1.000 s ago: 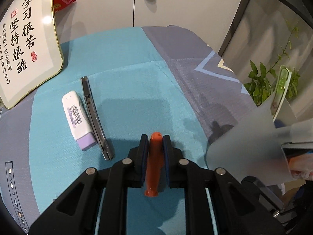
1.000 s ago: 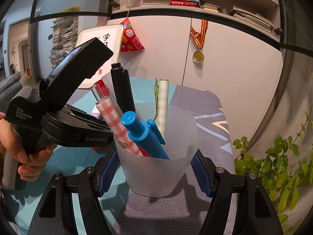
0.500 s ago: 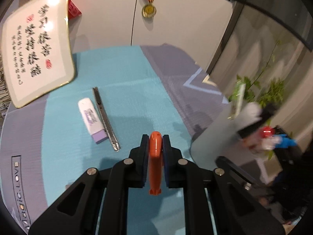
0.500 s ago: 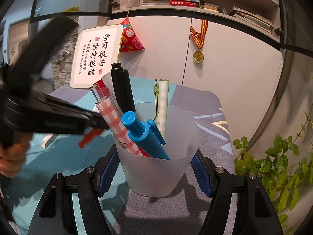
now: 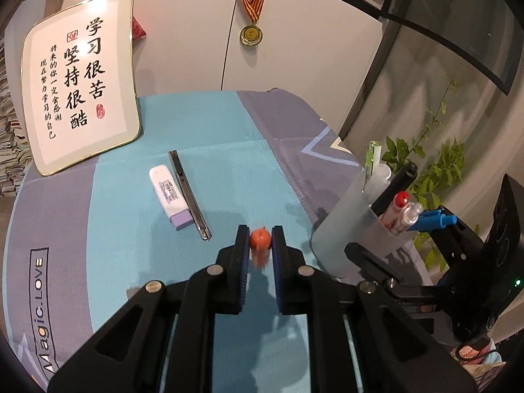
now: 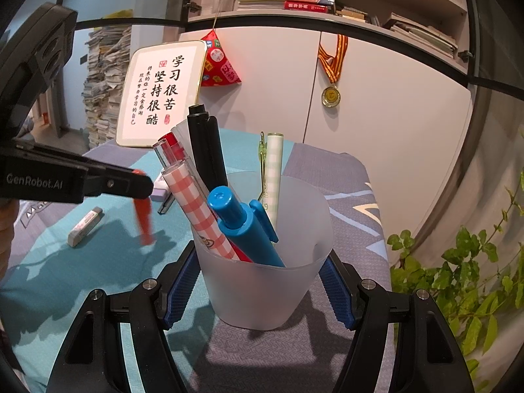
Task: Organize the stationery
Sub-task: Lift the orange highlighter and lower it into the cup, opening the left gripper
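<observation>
Between the right gripper's [image 6: 262, 290] blue pads sits the cup [image 6: 265, 281], clamped on both sides and standing on the grey cloth [image 6: 344, 177]. It is already crowded: a blue pen [image 6: 244, 226], a checked pen [image 6: 196, 209], a black marker [image 6: 206, 150] and a green pen [image 6: 273, 177] lean across its mouth. Left of it, the left gripper [image 5: 260, 240] pinches a red pen [image 6: 144, 217] near its top, so the pen hangs loose below the narrow jaws, clear of the table. That high hold is the risk: the pen could swing and catch the rim or the leaning pens, or slip free. Farther off, an eraser [image 6: 85, 226], a white stick [image 5: 170, 198] and a knife [image 5: 190, 195] lie on the teal cloth [image 5: 114, 222].
</observation>
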Tool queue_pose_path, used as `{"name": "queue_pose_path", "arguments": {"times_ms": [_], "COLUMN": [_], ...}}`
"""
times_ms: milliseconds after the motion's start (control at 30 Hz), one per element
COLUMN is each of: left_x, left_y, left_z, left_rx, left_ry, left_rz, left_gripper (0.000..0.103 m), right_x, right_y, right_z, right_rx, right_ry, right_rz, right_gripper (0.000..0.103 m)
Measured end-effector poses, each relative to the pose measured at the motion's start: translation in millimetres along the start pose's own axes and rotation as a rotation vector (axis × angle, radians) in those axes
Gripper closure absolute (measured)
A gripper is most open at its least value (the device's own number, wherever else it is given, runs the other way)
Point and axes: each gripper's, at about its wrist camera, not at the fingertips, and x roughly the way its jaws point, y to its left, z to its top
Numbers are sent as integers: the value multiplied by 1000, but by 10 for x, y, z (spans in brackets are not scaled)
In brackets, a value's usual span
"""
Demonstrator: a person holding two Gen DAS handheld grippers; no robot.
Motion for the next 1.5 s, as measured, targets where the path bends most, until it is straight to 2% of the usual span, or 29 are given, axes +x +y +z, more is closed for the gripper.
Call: {"name": "queue_pose_path", "arguments": {"times_ms": [467, 600, 733, 867, 933, 1033, 1233, 1500], "left_x": [-104, -425, -789, -925, -869, -696, -448, -392], "left_y": [-35, -128, -386, -637, -748, -842, -851, -890], "left_z": [35, 171, 353, 488, 527, 554, 562, 545], "left_rx": [-5, -5, 44, 100, 124, 135, 123, 135], "left_ry": [-28, -109, -216, -264, -261, -214, -139, -126], "left_rz": [-4, -66, -142, -202, -204, -204, -209, -201], "left_gripper": [91, 91, 91, 91, 91, 91, 91, 91], "right_x": [0, 0, 0, 2, 2, 3, 6, 7], "right_y": [5, 5, 3, 2, 3, -1, 5, 13], "right_z": [-1, -1, -1, -2, -3, -4, -6, -10], "right_rx": [-2, -1, -1, -1, -1, -1, 0, 0], "right_ry": [0, 0, 0, 0, 0, -1, 0, 0], "right_rz": [-1, -1, -1, -1, -1, -1, 0, 1], "right_gripper": [32, 32, 32, 32, 32, 32, 32, 32]}}
